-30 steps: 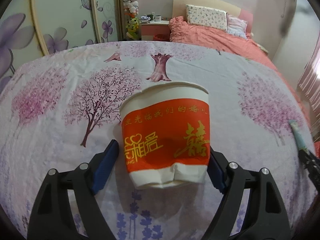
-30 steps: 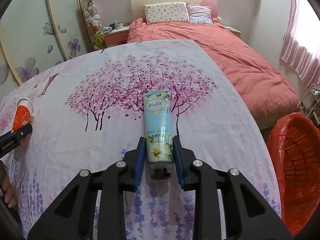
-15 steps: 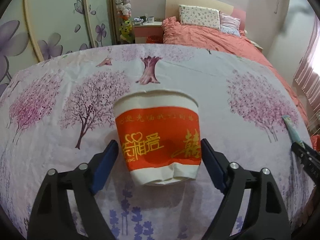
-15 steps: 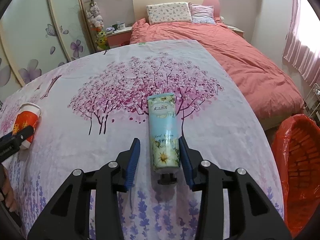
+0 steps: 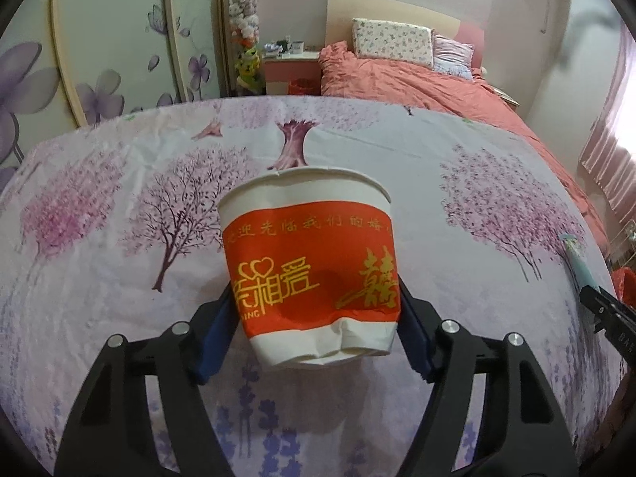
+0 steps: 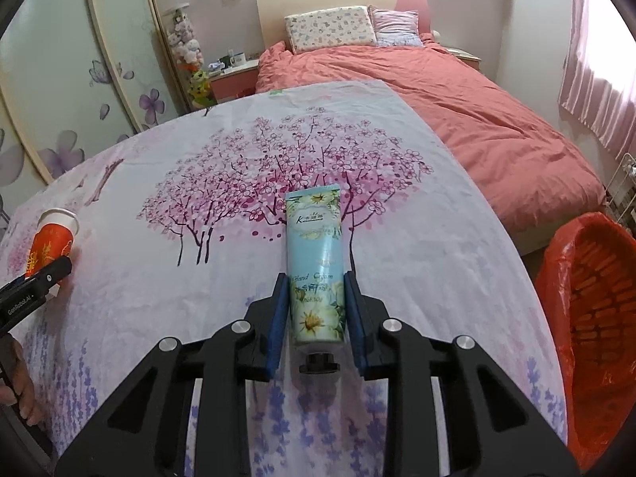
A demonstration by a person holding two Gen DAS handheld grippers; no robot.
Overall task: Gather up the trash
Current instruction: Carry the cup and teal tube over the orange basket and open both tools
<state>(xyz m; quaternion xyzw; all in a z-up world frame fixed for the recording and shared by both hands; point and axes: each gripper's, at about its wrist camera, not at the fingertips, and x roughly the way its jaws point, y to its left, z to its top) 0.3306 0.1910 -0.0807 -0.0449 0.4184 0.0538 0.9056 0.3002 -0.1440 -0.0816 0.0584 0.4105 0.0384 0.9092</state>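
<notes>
Trash: paper cup [image 5: 310, 270] on its side on floral cloth [image 5: 99, 278] | L gripper [image 5: 318, 318] just closing, pads touching both cup sides, for lift | R gripper [image 6: 316, 310] just closing, pinching hand-cream tube [image 6: 316, 262] | red-lined bin [image 6: 596, 318] to the right, likely drop spot.

left wrist: close, down onto sheet [image 5: 99, 278] | right wrist: likewise | shared: bed [image 6: 497, 127]

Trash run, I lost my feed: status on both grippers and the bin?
Left gripper just closed on paper cup. Right gripper just closed on hand cream tube. Red-lined bin at right, nothing in the way.
</notes>
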